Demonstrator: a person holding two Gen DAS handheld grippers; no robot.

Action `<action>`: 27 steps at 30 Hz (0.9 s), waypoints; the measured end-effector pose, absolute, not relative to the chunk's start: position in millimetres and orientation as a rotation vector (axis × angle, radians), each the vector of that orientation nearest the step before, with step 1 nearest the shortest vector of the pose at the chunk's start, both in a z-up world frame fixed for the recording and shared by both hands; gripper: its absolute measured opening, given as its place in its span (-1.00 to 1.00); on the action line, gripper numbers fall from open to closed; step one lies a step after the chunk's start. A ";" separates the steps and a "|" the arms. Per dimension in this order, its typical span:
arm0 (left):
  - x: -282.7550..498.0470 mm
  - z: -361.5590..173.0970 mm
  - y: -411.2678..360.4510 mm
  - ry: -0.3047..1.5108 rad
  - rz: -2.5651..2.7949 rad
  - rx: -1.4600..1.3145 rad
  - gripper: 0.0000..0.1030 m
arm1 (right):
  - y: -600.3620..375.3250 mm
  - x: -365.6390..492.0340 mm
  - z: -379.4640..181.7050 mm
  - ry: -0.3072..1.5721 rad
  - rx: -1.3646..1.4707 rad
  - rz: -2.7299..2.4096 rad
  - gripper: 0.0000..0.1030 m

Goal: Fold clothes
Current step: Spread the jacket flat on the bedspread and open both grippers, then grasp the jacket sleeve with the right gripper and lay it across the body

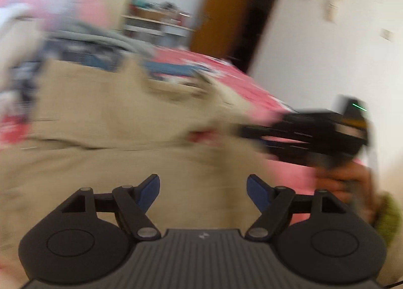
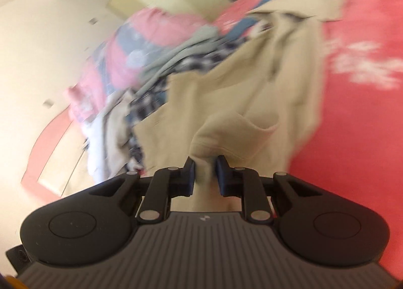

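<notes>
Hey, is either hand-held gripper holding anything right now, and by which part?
The right hand-held gripper pinches a bunched fold of the beige garment at its near edge. The left hand-held gripper is open, holding nothing.

we see a plain beige garment (image 2: 284, 92) on a bed cover (image 2: 365, 117) that is pink-red with blurred white flower-like marks and blue patches. the clothes pile (image 2: 151, 72) mixes grey, a dark blue and white check, white, and a pink piece with grey-blue shapes. each hand-held gripper (image 1: 203, 189) (image 2: 204, 171) is black with blue pads (image 2: 221, 175). the door (image 1: 221, 6) is orange-brown, the walls (image 1: 314, 57) off-white. a green sleeve (image 1: 389, 215) shows in the left view.
</notes>
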State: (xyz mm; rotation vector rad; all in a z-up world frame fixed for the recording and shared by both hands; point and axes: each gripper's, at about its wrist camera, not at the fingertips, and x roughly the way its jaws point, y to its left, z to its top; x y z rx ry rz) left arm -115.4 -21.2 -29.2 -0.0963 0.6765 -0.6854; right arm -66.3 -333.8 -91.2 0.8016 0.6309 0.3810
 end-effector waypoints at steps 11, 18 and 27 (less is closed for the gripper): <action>-78.6 -68.6 -69.8 0.835 -0.633 -0.001 0.45 | -394.6 -62.0 -98.9 0.603 0.934 0.480 -0.01; -71.4 -73.7 -59.4 0.852 -0.632 -0.054 0.45 | -464.6 -17.2 -124.6 0.709 0.876 0.123 -0.05; -71.4 -61.7 -33.9 0.849 -0.557 -0.149 0.45 | -454.3 45.7 -135.1 0.718 0.825 0.097 -0.96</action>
